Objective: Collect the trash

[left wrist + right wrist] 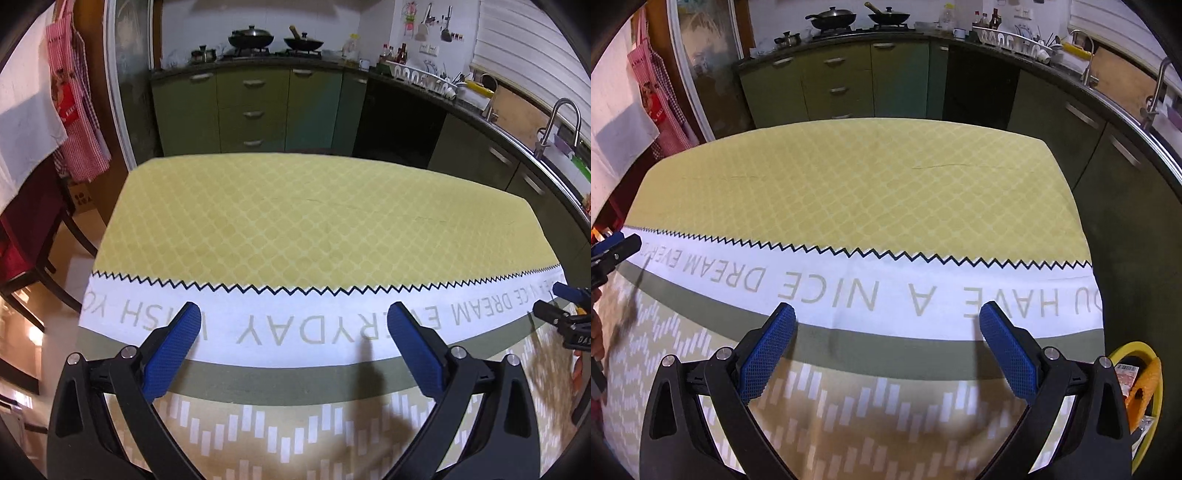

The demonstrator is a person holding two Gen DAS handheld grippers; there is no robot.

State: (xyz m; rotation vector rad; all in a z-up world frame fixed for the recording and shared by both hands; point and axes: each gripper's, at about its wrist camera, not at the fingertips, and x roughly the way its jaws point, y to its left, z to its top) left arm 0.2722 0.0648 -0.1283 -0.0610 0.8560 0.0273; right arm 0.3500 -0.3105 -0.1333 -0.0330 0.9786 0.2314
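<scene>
The left gripper [293, 321], black-armed with blue textured pads, hovered over the near part of the table covered by a yellow lattice-patterned cloth with a white lettered band [295, 229]. Its jaws stood wide apart with nothing between them, pointing level across the table toward the green kitchen cabinets [255, 107]. Its blue fingertips [186, 325] lay over the white lettered band of the cloth.

The right gripper [886, 321], of the same black and blue make, hung over the same table, to the right of the left one, and each tool's tip showed at the edge of the other's view. Its jaws were likewise spread wide and empty, aimed the same way, above the cloth's olive stripe.

Beyond the table's right near corner, below its edge, sat a yellow-rimmed round bin [1134, 350], and the collected trash [1143, 391] lay inside it: an orange piece and some printed packaging, partly hidden behind the right gripper's arm. None of the trash was visible on the table's cloth in either view.
</scene>
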